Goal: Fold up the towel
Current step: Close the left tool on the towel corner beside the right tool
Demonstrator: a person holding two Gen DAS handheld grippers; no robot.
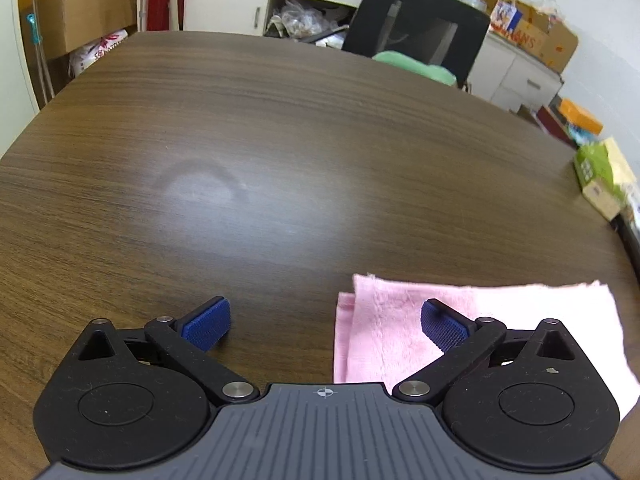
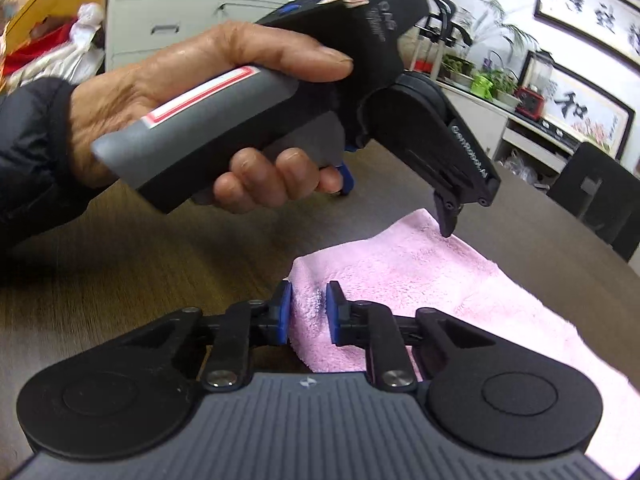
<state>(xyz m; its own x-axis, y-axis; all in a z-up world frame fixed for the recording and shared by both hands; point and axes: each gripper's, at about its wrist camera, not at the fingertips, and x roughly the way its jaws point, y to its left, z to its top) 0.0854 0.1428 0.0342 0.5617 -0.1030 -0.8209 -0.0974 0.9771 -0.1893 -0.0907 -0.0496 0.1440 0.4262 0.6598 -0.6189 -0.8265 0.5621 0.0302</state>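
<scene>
A pink towel lies folded in layers on the dark wood table. My left gripper is open wide above its left corner, with one blue pad over the towel and the other over bare table. In the right wrist view the towel stretches away to the right. My right gripper is nearly shut around the towel's near corner, with pile showing between the pads. The left gripper, held in a hand, points down over the towel's far edge.
A black office chair with a green cushion stands at the table's far side. A green and yellow box sits at the right edge. Cabinets, cardboard boxes and plants line the walls.
</scene>
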